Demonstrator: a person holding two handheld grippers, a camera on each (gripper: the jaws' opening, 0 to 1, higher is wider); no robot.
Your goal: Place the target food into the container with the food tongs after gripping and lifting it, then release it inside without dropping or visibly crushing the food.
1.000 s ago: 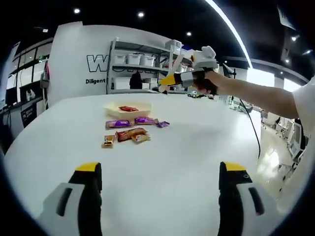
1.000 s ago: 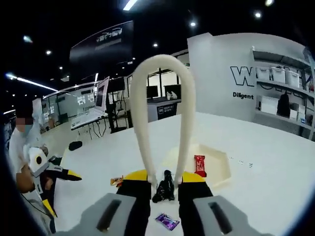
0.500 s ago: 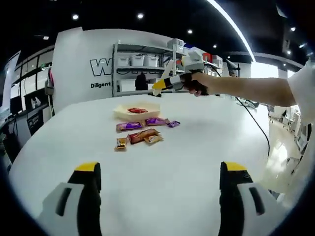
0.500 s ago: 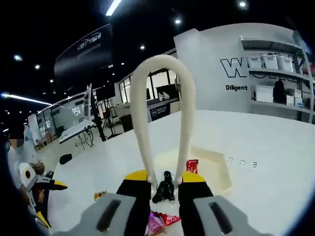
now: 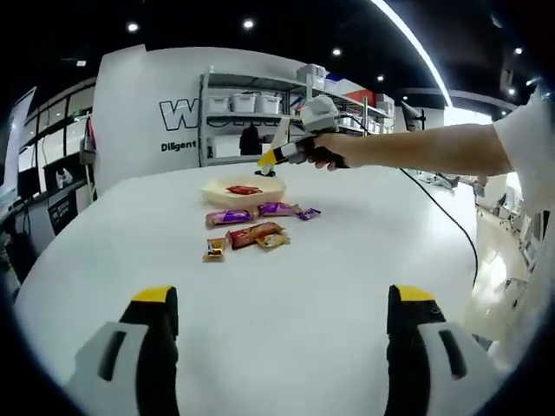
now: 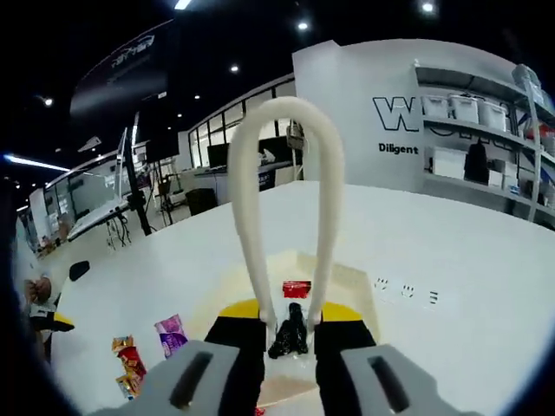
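Cream tongs, red packet in pale yellow container, purple wrappers.

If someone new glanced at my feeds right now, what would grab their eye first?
Likely the cream food tongs, arching up out of the shut right tool and held above the pale container, where a red packet lies. Next, the wrapped snacks scattered on the white table beyond the open left tool.

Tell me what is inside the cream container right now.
One red packet lies inside the cream container; the left gripper view shows it too. The near part of the container floor is hidden behind the right gripper and its white tongs.
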